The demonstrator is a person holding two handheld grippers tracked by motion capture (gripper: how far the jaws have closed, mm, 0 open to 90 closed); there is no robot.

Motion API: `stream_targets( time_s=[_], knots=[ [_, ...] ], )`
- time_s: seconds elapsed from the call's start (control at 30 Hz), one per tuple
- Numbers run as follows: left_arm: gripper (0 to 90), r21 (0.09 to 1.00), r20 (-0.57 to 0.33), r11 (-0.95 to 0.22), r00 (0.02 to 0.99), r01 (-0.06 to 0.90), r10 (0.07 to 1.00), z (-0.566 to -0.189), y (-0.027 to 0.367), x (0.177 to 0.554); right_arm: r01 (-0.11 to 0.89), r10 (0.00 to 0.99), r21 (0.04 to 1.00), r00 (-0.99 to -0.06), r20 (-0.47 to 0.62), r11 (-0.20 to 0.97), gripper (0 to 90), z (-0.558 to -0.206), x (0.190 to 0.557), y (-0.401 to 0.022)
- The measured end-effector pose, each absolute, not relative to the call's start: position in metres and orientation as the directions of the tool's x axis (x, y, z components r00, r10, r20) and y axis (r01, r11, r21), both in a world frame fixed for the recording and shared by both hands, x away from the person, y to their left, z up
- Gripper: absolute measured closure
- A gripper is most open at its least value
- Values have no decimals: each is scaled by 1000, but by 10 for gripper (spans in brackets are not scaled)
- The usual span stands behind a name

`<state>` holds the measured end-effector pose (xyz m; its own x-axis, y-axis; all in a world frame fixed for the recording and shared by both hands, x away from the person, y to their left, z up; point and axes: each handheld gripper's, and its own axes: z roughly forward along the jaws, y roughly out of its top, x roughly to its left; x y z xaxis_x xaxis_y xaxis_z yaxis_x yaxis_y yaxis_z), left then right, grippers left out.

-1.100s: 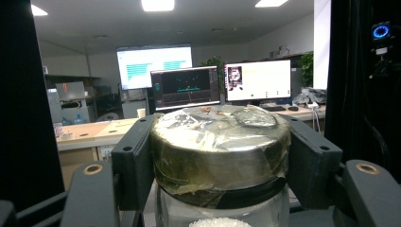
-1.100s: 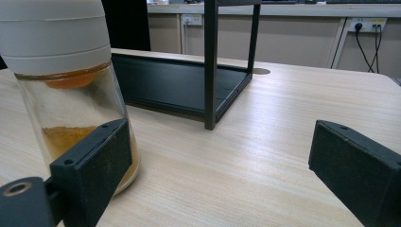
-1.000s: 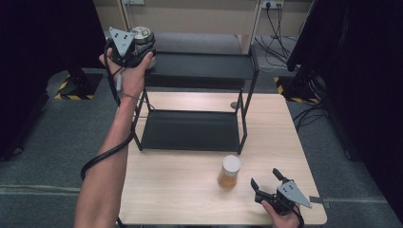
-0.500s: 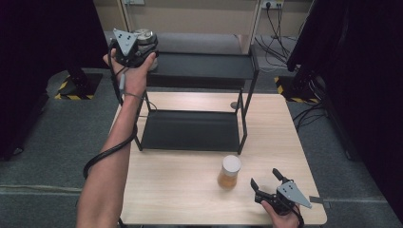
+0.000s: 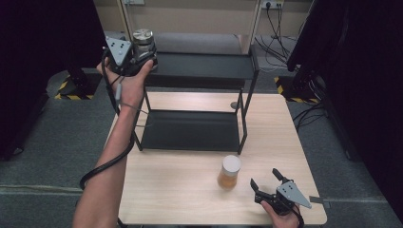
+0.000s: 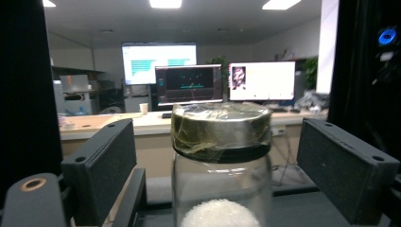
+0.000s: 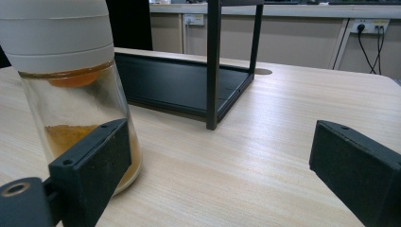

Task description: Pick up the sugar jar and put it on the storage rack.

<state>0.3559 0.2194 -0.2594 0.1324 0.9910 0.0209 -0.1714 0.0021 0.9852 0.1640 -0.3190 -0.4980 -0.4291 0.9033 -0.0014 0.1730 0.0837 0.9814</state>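
Wooden table (image 5: 190,190) is seen from above on grey carpet, with dark curtains to both sides and wall sockets at the back. Office desks with 3 lit monitors (image 6: 189,85) are visible in the left gripper view background. 1 black 2-tier metal shelf (image 5: 199,66) is stood on the far half of the table; its lower tray (image 5: 190,130) is bare.

Left gripper (image 5: 135,54) is held at the left end of the shelf's top tier by the left hand (image 5: 126,83). 1 glass jar (image 5: 142,40) with a metal-look lid wrapped in film is stood upright on that top tier. In the left gripper view the jar (image 6: 221,156) is seen between the 2 jaws, with a clear gap on each side; white grains are seen inside at the bottom. Jaws have just been opening and are spread apart, not pressing the jar.

Right gripper (image 5: 268,183) is held low at the near right edge of the table by the right hand (image 5: 280,218). Jaws are spread wide, nothing between them. 1 white-capped jar (image 5: 229,172) with orange-brown contents is stood upright on the table just left of it, near but not touched. In the right gripper view that jar (image 7: 71,85) is seen just behind the left jaw.
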Motion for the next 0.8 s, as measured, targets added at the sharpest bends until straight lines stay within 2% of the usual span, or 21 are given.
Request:
stream_targets(
  time_s=[0.63, 0.8],
  knots=[
    [121, 982, 61, -28, 173, -186, 983, -290, 229, 322, 171, 902, 981, -431, -4, 87, 65, -498, 164, -319],
    [118, 985, 44, -13, 178, -171, 983, -300, 230, 317, 171, 903, 981, -430, -5, 87, 65, -498, 164, -319]
  ],
)
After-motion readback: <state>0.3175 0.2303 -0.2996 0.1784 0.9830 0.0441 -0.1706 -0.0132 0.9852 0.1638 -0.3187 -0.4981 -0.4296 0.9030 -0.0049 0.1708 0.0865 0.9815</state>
